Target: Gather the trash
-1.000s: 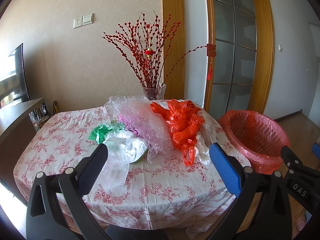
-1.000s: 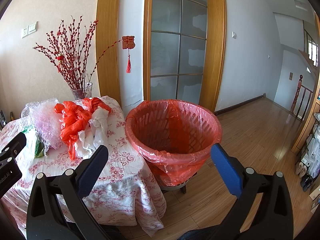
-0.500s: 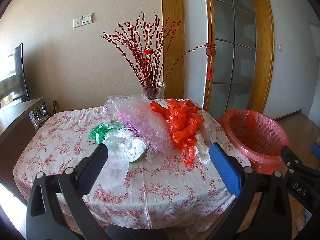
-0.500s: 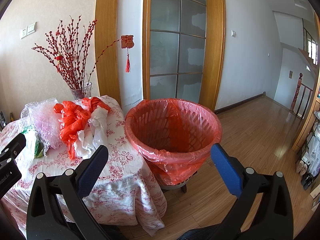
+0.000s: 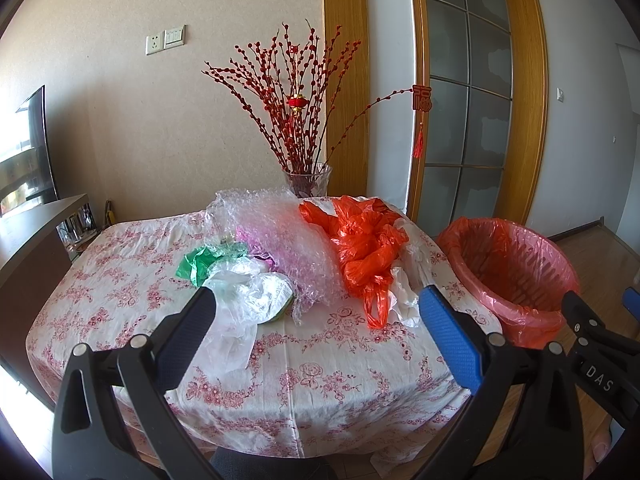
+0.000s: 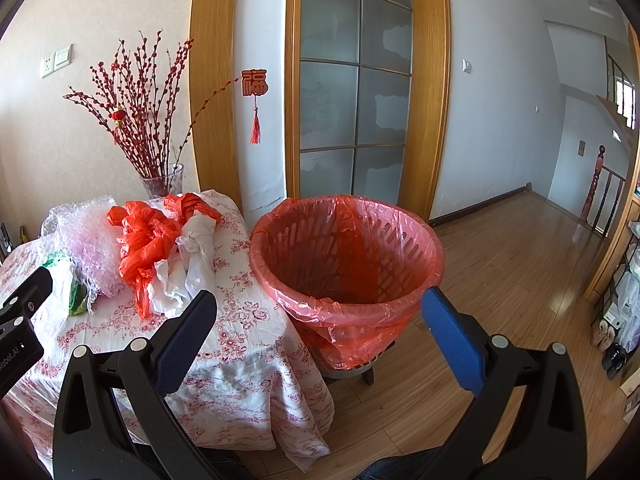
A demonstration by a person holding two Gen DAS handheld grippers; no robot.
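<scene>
Crumpled trash lies on the floral-clothed table (image 5: 304,364): a clear plastic bag (image 5: 244,292), a green bag (image 5: 200,262), bubble wrap (image 5: 280,240), an orange bag (image 5: 364,248) and a white bag (image 5: 404,288). The red-lined bin (image 6: 344,264) stands to the right of the table, also in the left wrist view (image 5: 508,272). My left gripper (image 5: 316,320) is open and empty, short of the trash at the table's near edge. My right gripper (image 6: 320,320) is open and empty, in front of the bin.
A glass vase of red berry branches (image 5: 306,182) stands at the table's back edge. A dark cabinet (image 5: 28,248) is left of the table. A wood-framed glass door (image 6: 356,92) is behind the bin. Wooden floor (image 6: 520,264) stretches right.
Both grippers have barely shifted; nothing on the table has moved.
</scene>
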